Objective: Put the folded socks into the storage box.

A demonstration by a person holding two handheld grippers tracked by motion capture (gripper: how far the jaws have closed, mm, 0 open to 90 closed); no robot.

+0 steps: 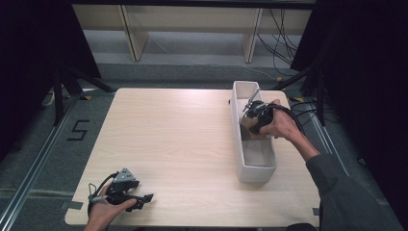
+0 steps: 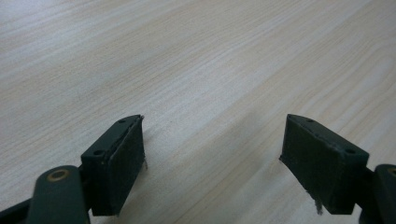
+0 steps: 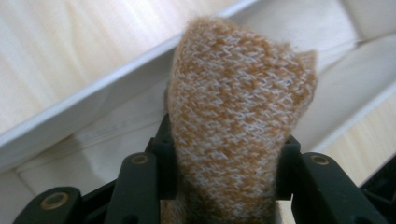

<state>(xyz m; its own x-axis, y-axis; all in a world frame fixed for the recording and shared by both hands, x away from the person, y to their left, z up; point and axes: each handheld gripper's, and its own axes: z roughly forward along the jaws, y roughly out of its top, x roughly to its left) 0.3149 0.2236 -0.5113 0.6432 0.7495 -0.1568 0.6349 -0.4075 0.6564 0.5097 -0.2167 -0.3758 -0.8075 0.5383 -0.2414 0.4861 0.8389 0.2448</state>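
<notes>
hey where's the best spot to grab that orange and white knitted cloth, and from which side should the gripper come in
Probably its bunched middle, from above. The right gripper already clamps the knitted cloth there, over the long white box. The cloth is soft and folded into a thick roll, so a pinch across the fold catches all layers. The box's tall walls block a sideways approach, leaving the open top.

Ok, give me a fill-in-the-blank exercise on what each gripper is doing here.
1. The right gripper has its jaws closed on an orange-and-white knitted ____.
2. The right gripper holds it over a long white ____ at the table's right side.
3. The left gripper rests with its jaws ____, nothing between them.

Missing words: cloth; box; open
</notes>
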